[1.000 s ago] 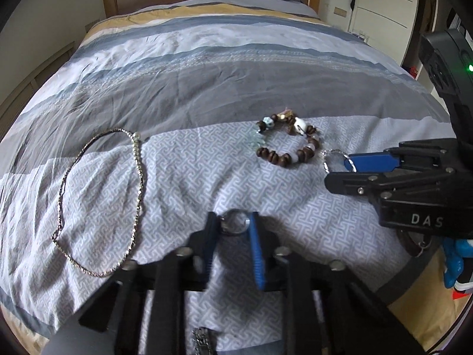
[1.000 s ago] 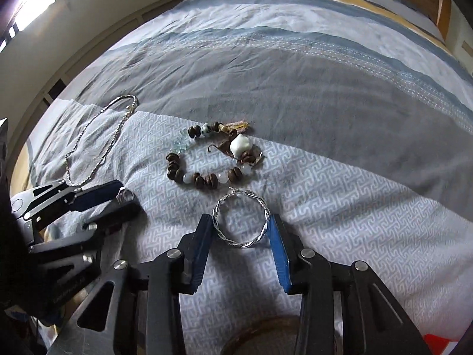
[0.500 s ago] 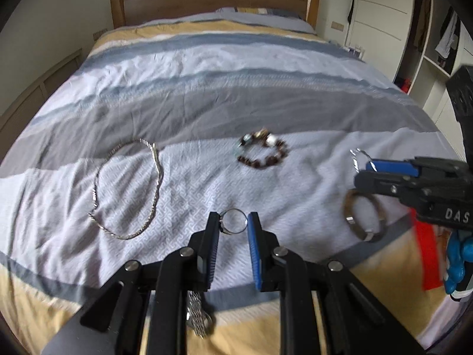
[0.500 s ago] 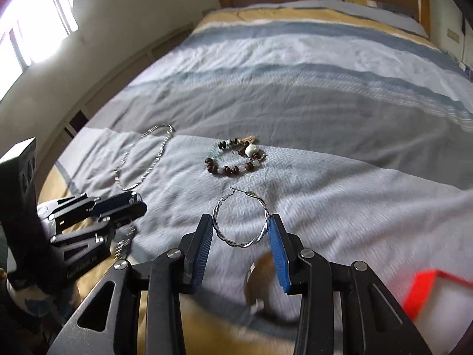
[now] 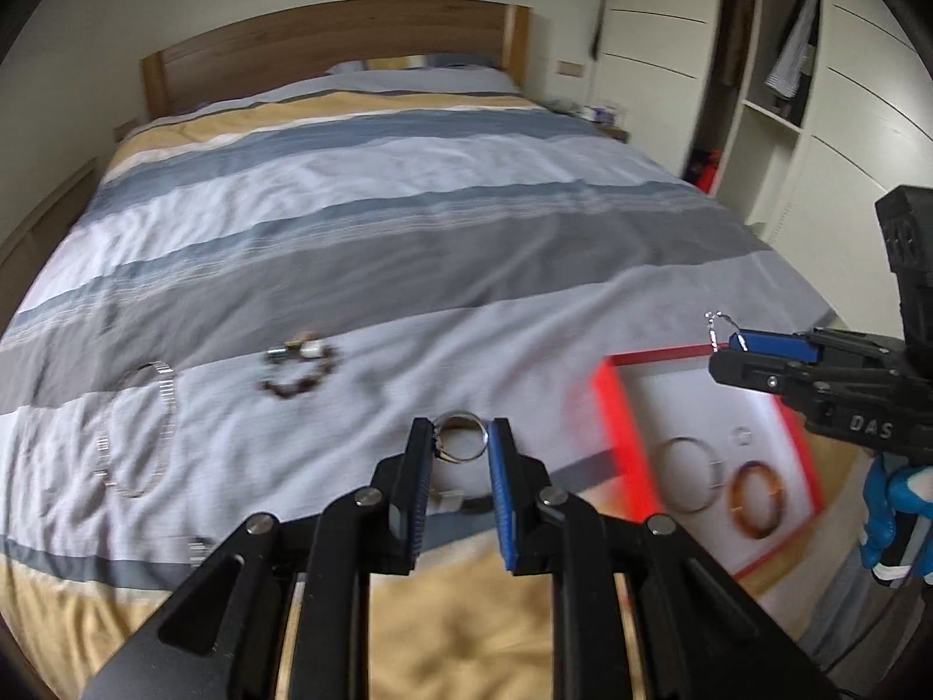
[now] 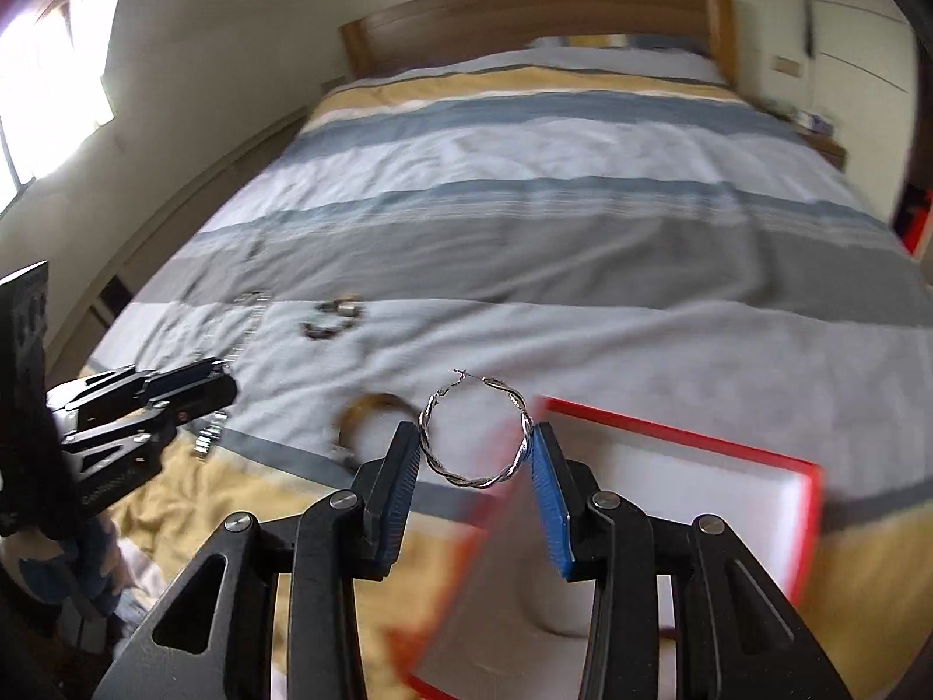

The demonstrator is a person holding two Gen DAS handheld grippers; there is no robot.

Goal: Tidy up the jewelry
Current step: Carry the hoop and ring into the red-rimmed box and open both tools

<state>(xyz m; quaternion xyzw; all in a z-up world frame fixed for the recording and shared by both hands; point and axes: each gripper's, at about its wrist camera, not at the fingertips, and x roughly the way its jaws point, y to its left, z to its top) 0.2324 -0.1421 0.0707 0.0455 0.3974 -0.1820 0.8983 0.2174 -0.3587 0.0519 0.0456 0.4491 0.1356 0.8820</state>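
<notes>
Red-rimmed tray (image 5: 612, 408) holds two rings; left tongs (image 5: 460, 449) clamp ring (image 5: 460, 444), right tongs (image 6: 475, 449) hoop earring (image 6: 475, 431).

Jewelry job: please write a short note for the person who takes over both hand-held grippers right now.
Left hand-held gripper: shut on a small ring.
Right hand-held gripper: shut on a twisted hoop earring, close above the red-rimmed tray.
Done: a silver hoop and an amber ring lie in the tray.
Left: set down both held pieces; the chain necklace and beaded bracelet remain on the bed.
</notes>
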